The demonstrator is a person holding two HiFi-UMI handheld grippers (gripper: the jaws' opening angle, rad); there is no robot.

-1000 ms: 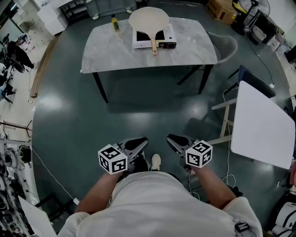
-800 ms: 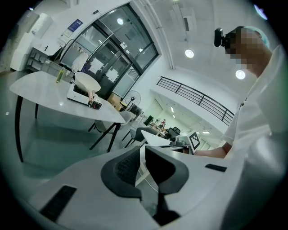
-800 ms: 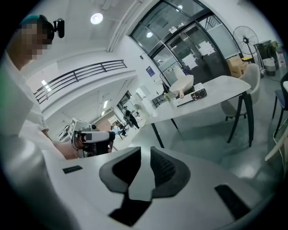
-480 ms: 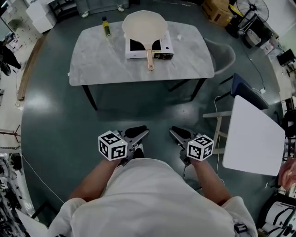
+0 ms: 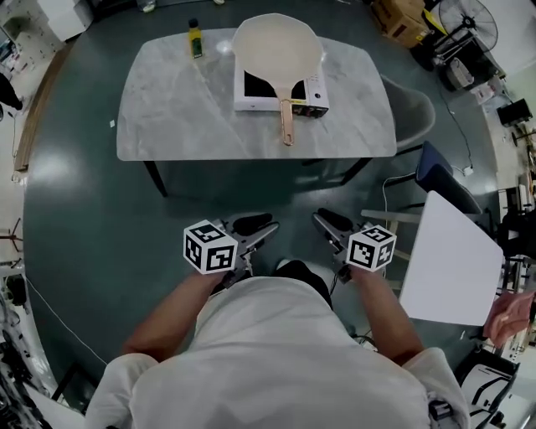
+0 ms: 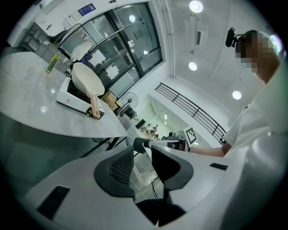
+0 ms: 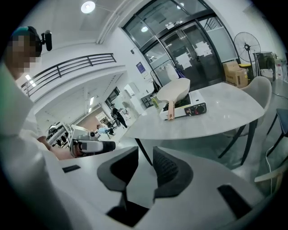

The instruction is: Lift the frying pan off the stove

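Note:
A cream frying pan (image 5: 276, 49) with a wooden handle (image 5: 287, 122) rests on a white portable stove (image 5: 281, 90) at the far middle of a grey marble table (image 5: 176, 109). The pan (image 6: 84, 79) also shows in the left gripper view, and the pan (image 7: 174, 92) in the right gripper view. Both grippers hang well short of the table, in front of the person's body. My left gripper (image 5: 270, 226) and right gripper (image 5: 320, 219) each have jaws opening, a small gap between the pads and nothing in it.
A small yellow bottle (image 5: 194, 39) stands at the table's far left. A grey chair (image 5: 416, 102) sits at the table's right end. A white board (image 5: 445, 260) leans at the right, beside a blue chair (image 5: 434, 164). Boxes and a fan (image 5: 463, 17) stand at the far right.
The person has stepped closer, so the table sits nearer and lower in the head view. Both grippers rose slightly and their jaws parted a little.

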